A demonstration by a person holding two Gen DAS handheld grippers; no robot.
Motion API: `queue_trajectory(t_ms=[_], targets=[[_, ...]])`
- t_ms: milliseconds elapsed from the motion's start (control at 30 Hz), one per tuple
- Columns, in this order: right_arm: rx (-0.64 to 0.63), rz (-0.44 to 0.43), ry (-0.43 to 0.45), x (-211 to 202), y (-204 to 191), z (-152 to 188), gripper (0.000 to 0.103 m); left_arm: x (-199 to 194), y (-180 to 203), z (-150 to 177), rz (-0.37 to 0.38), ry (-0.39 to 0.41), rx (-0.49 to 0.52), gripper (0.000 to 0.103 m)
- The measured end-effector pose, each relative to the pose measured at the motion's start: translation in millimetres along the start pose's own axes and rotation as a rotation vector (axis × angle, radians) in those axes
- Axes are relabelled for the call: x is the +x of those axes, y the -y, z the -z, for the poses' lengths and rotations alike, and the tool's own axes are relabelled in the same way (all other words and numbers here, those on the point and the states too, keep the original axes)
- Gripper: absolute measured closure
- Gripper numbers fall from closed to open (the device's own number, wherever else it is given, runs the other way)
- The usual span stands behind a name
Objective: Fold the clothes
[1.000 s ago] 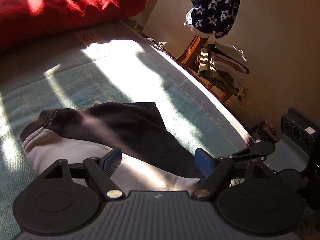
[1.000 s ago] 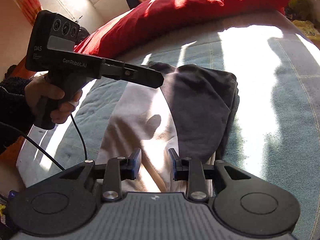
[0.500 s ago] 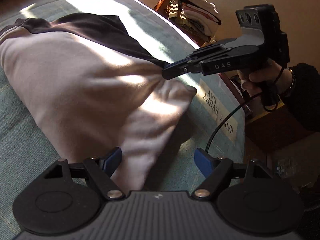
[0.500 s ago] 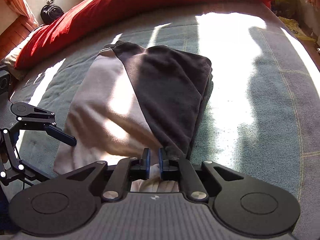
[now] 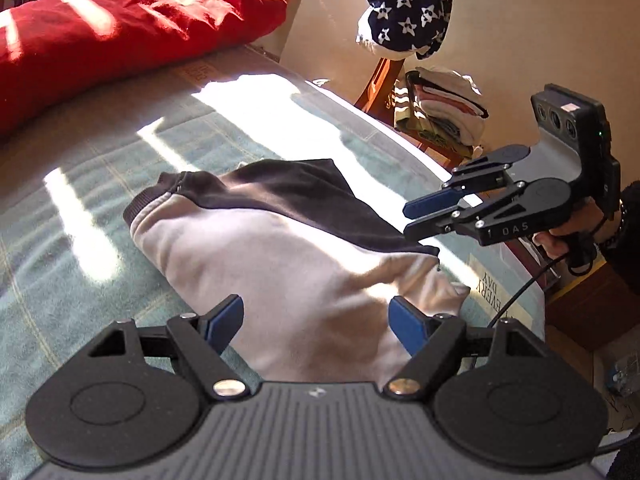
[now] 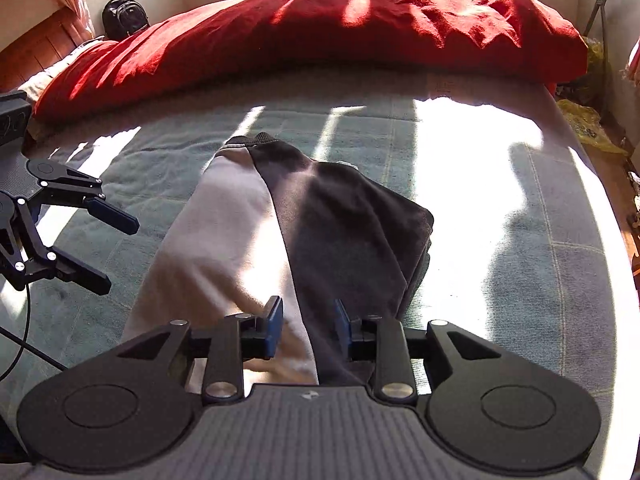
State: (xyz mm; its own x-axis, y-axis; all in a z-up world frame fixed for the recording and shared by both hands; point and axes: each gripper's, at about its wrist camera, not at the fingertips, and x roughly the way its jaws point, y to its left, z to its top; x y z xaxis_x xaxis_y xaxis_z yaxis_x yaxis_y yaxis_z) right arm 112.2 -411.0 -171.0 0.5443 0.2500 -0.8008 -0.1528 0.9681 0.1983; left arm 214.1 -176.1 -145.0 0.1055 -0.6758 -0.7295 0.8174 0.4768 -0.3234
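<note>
The right gripper [image 6: 307, 326] has its jaws opening, the near end of the folded garment [image 6: 304, 232] between them, unpinched. The left gripper [image 5: 316, 324] hangs with jaws spread wide over the same garment. It is folded lengthwise, pale half beside dark half, ribbed hem far, on the green bed [image 6: 540, 240] before a red pillow [image 6: 320, 28]

Sun stripes fall across the teal bed [image 6: 520, 184]. A red duvet [image 6: 320, 28] lies along its far edge. Beside the bed, against a beige wall [image 5: 540, 20], a wooden chair [image 5: 376, 88] holds stacked laundry [image 5: 444, 108].
</note>
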Motion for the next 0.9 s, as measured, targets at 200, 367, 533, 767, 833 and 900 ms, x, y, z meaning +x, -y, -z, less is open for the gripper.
queue_trajectory(t_ms=[200,367,533,767,833,900], targets=[[-0.017,0.014,-0.081,39.3,3.7,11.7,0.071,63.9,-26.0,-5.4,0.075,-0.082,-0.122,0.026],[0.027,-0.006,-0.086,47.3,14.2,27.7,0.068,71.7,-41.6,4.7,0.099,-0.069,-0.242,0.027],[0.067,-0.026,-0.053,32.3,17.6,14.7,0.064,44.4,-35.7,-17.2,0.095,-0.003,-0.254,0.027],[0.034,-0.041,0.023,37.1,29.0,-22.2,0.06,68.8,-60.2,-37.3,0.011,-0.034,-0.258,0.027],[0.022,-0.026,-0.002,57.1,36.2,-26.0,0.06,82.8,-71.3,-32.8,-0.006,-0.044,-0.289,0.028],[0.03,-0.003,-0.037,72.0,43.5,-24.0,0.059,81.4,-71.8,-33.1,-0.008,-0.027,-0.302,0.027]])
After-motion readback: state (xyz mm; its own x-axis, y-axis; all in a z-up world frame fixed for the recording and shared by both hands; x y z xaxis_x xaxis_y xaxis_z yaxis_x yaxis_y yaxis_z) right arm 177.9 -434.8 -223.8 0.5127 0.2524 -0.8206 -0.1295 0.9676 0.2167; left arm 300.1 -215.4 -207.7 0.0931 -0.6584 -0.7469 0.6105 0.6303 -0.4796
